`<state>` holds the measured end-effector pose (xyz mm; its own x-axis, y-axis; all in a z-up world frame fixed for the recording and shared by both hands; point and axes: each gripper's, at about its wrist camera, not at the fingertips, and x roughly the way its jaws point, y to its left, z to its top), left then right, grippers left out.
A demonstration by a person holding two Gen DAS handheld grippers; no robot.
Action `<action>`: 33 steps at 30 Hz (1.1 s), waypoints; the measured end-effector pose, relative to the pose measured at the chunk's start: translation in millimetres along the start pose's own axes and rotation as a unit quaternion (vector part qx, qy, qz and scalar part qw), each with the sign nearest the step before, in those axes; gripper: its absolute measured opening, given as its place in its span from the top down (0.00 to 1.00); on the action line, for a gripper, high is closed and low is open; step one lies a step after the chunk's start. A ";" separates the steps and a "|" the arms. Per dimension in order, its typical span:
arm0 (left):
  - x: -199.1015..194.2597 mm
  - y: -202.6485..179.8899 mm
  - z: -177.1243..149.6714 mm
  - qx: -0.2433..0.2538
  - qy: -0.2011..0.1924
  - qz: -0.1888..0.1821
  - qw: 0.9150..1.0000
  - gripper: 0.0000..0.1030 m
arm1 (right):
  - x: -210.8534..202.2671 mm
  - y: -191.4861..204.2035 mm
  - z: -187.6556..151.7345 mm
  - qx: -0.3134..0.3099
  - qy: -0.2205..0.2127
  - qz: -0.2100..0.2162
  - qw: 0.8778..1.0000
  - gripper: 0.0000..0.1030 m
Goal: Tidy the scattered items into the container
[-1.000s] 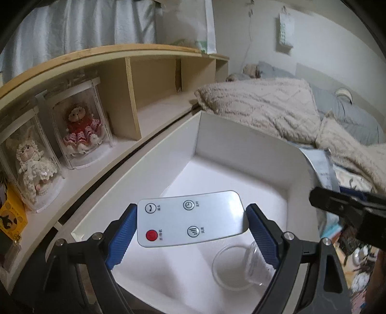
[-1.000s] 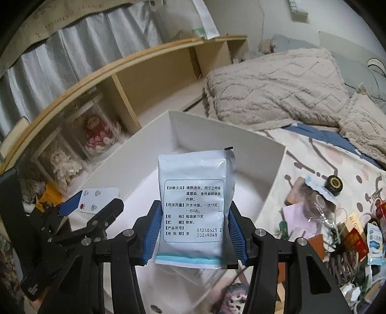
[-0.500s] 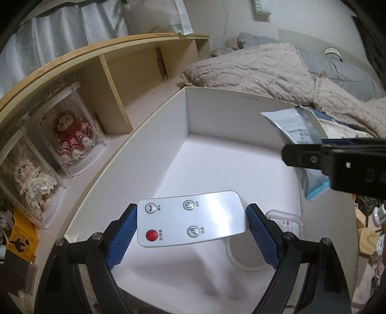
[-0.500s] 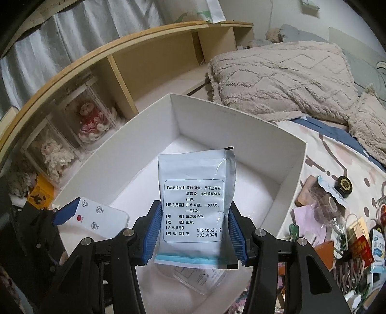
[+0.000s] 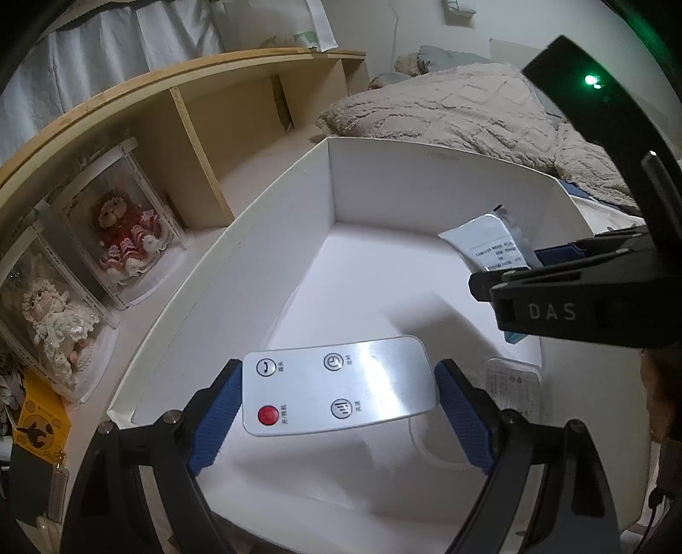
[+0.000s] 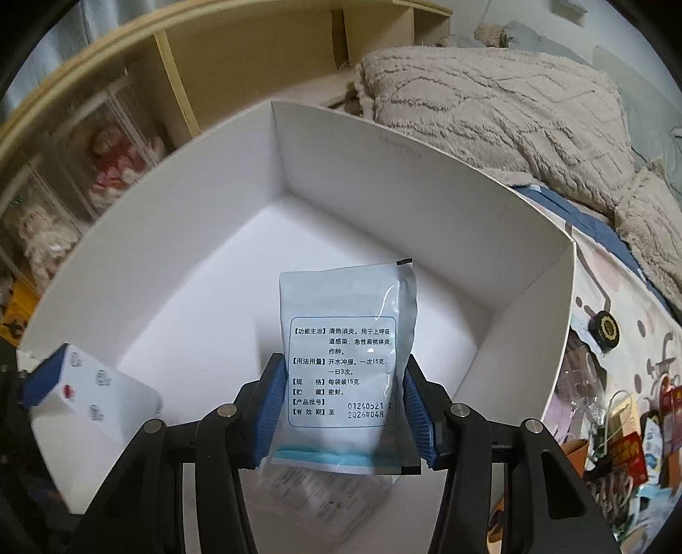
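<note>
Doll cases (image 5: 98,264) beside white box (image 5: 264,238)

Dim bedroom under cool light: a curved wooden shelf unit (image 5: 200,140) along the left, holding two dolls in clear display cases (image 5: 123,230), with pale curtains (image 5: 106,47) above. Behind, a bed piled with a beige textured blanket (image 6: 503,106) and grey pillows (image 5: 443,55) against a plain white wall (image 5: 426,25).
</note>
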<state>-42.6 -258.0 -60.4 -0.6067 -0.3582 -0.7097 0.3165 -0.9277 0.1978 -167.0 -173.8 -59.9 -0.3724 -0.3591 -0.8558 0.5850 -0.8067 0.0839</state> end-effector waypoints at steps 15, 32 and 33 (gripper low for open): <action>2.8 -0.1 -1.4 0.004 -0.001 0.002 1.000 0.13 | 10.8 9.8 6.3 -0.036 0.030 -0.019 0.999 0.45; 2.8 -1.7 -2.3 0.011 0.000 0.011 1.000 0.13 | -1.5 10.3 -1.7 -0.042 0.003 -0.033 0.999 0.31; 3.0 -1.7 -2.3 0.011 0.001 0.012 1.000 0.13 | -2.5 9.7 -2.3 -0.041 0.001 -0.033 0.999 0.31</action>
<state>-43.3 -257.2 -64.4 -0.5980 -0.3799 -0.7057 0.3138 -0.9212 0.2300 -158.8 -179.6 -58.1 -0.4109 -0.3055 -0.8590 0.6158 -0.7878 -0.0144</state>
